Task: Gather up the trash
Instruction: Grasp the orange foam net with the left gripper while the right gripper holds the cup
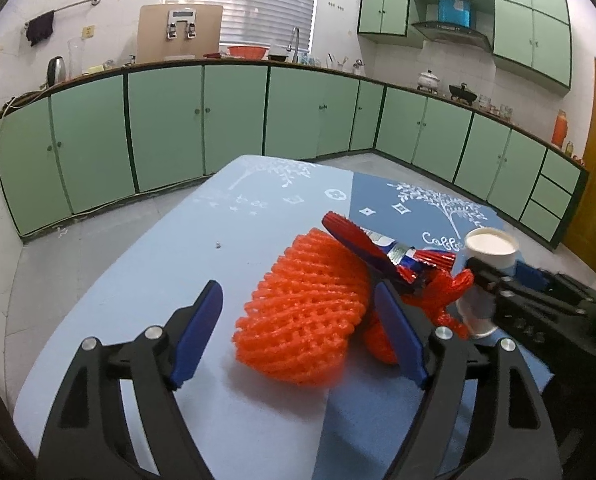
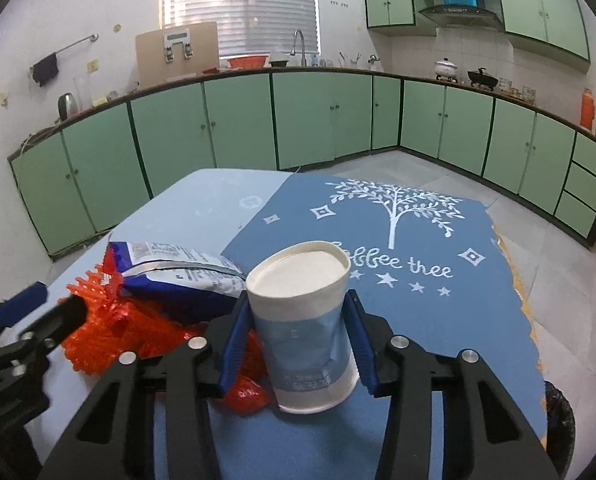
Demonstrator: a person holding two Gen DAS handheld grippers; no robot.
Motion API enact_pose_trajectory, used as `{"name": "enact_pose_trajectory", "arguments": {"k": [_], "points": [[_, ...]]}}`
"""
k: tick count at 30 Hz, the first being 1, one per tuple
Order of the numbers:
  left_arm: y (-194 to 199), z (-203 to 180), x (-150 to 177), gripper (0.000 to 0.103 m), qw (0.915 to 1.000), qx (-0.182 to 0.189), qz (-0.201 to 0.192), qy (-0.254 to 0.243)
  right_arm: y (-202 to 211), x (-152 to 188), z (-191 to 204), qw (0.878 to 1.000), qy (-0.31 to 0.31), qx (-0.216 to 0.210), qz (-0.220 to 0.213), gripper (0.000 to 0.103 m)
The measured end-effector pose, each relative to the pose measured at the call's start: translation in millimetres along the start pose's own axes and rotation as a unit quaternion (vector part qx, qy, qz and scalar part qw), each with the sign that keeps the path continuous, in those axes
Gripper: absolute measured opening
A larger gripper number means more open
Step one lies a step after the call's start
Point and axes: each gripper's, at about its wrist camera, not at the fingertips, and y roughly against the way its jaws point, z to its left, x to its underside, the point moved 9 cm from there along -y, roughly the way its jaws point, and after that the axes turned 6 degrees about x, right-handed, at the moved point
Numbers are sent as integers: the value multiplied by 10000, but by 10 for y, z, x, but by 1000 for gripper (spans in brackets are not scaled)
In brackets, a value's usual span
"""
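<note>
An orange foam fruit net [image 1: 305, 312] lies on the blue table [image 1: 202, 240], with a red and blue snack wrapper [image 1: 377, 244] resting on its far side. My left gripper [image 1: 298, 332] is open, its jaws standing either side of the net's near end. My right gripper [image 2: 298, 320] is shut on a white and blue paper cup [image 2: 301, 328], held upright just above the table. The cup [image 1: 485, 256] and right gripper also show at the right of the left wrist view. The net [image 2: 122, 328] and wrapper [image 2: 178, 272] lie left of the cup.
A dark blue cloth with a white tree print [image 2: 393, 240] covers the table's right half. A black bin rim [image 2: 557, 420] shows past the table's right edge. Green kitchen cabinets [image 1: 170, 120] line the far walls.
</note>
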Motion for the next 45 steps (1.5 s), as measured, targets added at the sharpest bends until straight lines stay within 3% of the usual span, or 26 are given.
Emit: {"name": "enact_pose_trajectory", "arguments": {"k": [3,5,6,8,10,12,17,20,21,22,23,28,30,31,34,36,45], "points": [[-110,14,32,76,9999,-42,155,36,82,-6,-79,10000,-57,-13,-54,46],[-165,16,55,69,9997,-54,249,63,117,-12,-122,9999,-89,-18,-81,46],[-181,9,66,57,9995,-39,295,71,132,-16,-135,9999,-99,-30,-96,46],[-211,1,86,46,9993,-13,369,77,169,-28,-149,9998,-115,-52,-139,46],[-222,-4,92,16,9992,9,403,78,207,-32,-152,9997,-130,-93,-176,46],[-194,0,84,7,9994,15,343,96,240,-41,-152,9996,-124,-110,-215,46],[-36,17,50,5,9998,90,116,153,355,-28,-177,9994,-115,-147,-292,46],[-13,27,92,10,9990,232,232,294,413,-16,-201,9993,-98,-156,-313,46],[-14,40,114,25,9985,272,281,389,422,-11,-208,9993,-94,-153,-314,46],[-15,48,127,47,9982,279,287,441,421,-5,-216,9994,-94,-148,-311,46],[-10,49,128,53,9984,238,253,449,417,1,-222,9994,-98,-148,-302,46],[-112,-52,138,61,9988,159,374,260,381,19,-248,9995,-128,-158,-249,46],[-193,-66,193,58,9982,126,543,199,387,15,-253,9994,-137,-160,-267,46],[-235,-80,225,42,9978,111,638,154,385,12,-257,9994,-137,-160,-270,46],[-272,-84,235,19,9973,78,725,109,385,11,-268,9994,-147,-153,-273,46],[-245,-80,211,13,9980,73,625,70,388,12,-279,9994,-162,-153,-274,46],[383,-28,-69,9,9992,-132,-345,169,575,15,-371,9989,-180,-130,-402,46]]}}
